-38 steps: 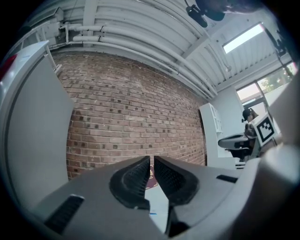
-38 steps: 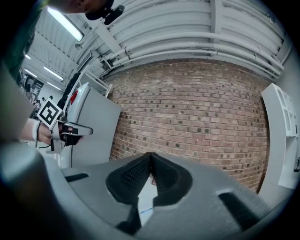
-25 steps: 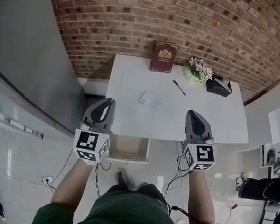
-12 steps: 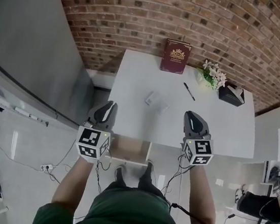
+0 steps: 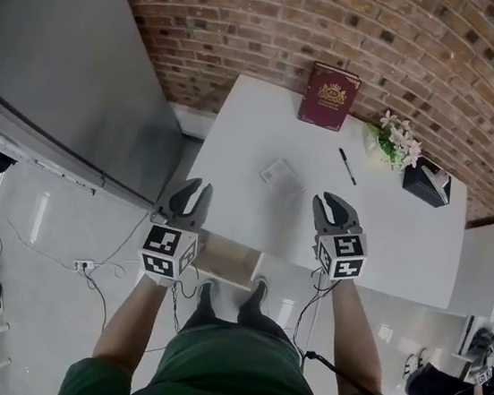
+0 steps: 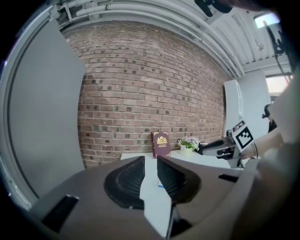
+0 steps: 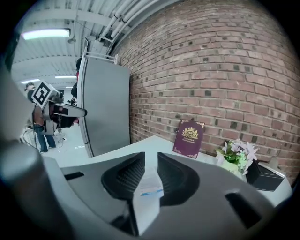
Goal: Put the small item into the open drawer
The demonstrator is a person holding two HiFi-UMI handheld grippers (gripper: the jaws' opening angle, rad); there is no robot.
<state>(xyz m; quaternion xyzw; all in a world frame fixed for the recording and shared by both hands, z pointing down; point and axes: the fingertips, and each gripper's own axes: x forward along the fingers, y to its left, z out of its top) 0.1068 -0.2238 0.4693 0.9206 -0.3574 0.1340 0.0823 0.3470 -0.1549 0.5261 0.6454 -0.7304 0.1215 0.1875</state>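
The small item [image 5: 277,171], a flat white packet, lies on the white table [image 5: 386,238] near its middle. Below the table's front edge the open drawer [image 5: 226,262] shows its bare wooden inside. My left gripper [image 5: 192,190] hangs over the table's front left corner and my right gripper [image 5: 331,203] over the front edge to the drawer's right. Both sets of jaws have just been opening and stand a little apart with nothing between them. The packet [image 6: 161,183] shows far off through the left gripper's [image 6: 151,162] gap, and through the right gripper's [image 7: 151,157] gap the packet [image 7: 150,185] again.
A dark red book [image 5: 330,96] leans against the brick wall at the table's back. A pen [image 5: 348,166], a small pot of flowers [image 5: 397,141] and a black box [image 5: 428,182] sit at the back right. A tall grey panel [image 5: 64,78] stands left of the table.
Both grippers have come down and forward to the table's front edge. Their jaws, shut before, now stand slightly apart. The head view has swung to the left.
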